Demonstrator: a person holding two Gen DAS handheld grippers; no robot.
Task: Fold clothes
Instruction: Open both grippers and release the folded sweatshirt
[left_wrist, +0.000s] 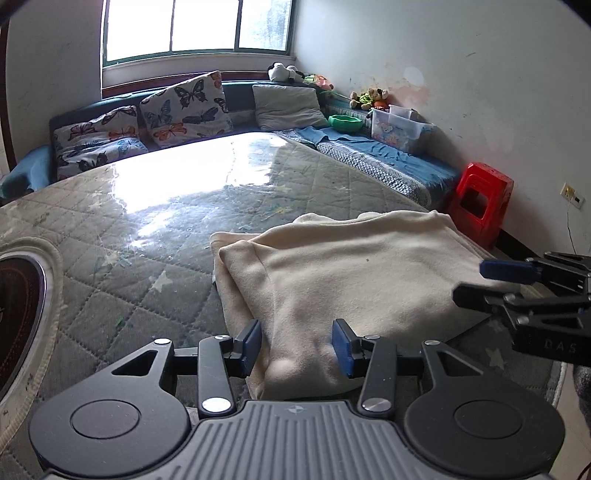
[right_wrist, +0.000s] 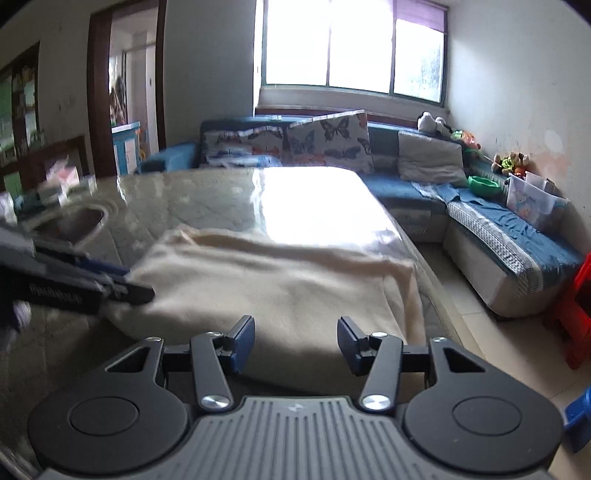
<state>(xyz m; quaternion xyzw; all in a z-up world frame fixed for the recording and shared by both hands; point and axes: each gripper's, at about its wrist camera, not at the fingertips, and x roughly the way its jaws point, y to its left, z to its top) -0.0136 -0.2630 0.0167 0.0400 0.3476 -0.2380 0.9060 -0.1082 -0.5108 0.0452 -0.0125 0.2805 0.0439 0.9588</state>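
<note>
Cream fleece garment (left_wrist: 332, 273) lies folded, slightly rumpled, mid-frame on the quilted tabletop (left_wrist: 122, 258); both grippers' fingers (left_wrist: 248, 345) spread, pinching nothing.

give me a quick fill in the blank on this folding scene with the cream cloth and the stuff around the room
1. The folded fleece garment on the quilted table is ____ in colour.
2. The plastic stool by the wall is ____.
3. The sofa cushions are printed with ____.
4. The left gripper jaws stand ____ around the garment's near edge.

Missing words: cream; red; butterflies; open
</note>
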